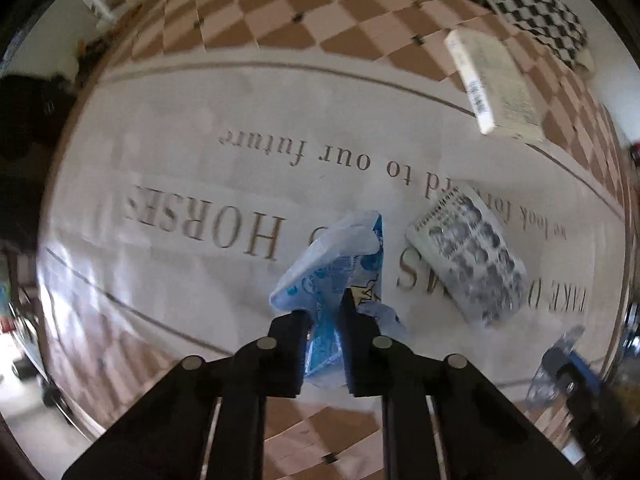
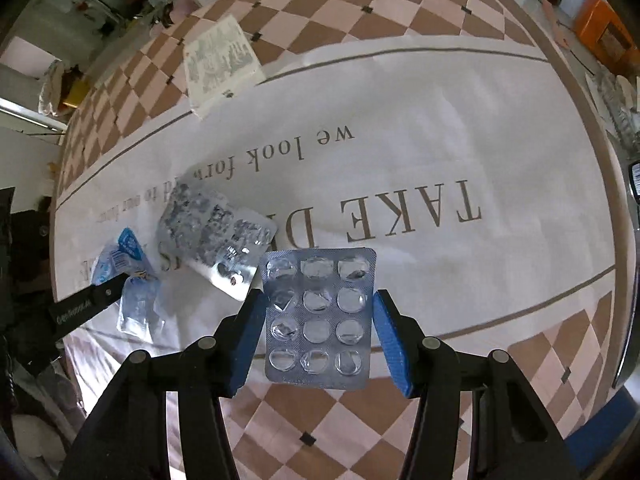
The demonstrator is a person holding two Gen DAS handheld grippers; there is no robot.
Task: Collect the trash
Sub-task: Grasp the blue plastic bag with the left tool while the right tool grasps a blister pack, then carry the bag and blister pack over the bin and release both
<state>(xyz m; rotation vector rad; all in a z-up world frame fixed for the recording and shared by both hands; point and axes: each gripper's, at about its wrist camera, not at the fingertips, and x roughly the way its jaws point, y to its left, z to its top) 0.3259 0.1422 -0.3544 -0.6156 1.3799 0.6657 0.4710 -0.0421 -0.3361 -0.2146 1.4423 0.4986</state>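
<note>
My left gripper [image 1: 325, 308] points down at the table and is shut on a crumpled blue-and-white wrapper [image 1: 332, 256]. The same wrapper [image 2: 120, 256] shows at the left of the right wrist view, with a black left finger [image 2: 88, 300] on it. My right gripper [image 2: 319, 300] is shut on a silver blister pack [image 2: 320, 320] of several emptied pockets, its blue pads [image 2: 248, 332] pressing both long edges. A second, crumpled blister pack [image 1: 468, 260] lies flat on the cloth between the two grippers.
The table wears a white cloth with brown lettering [image 2: 440, 140] and a checked border [image 2: 360, 8]. A white printed box [image 1: 492, 84] lies near the far edge, a black-and-white checked cloth [image 1: 528, 8] beyond it. Clear plastic scrap [image 2: 138, 312] lies by the wrapper.
</note>
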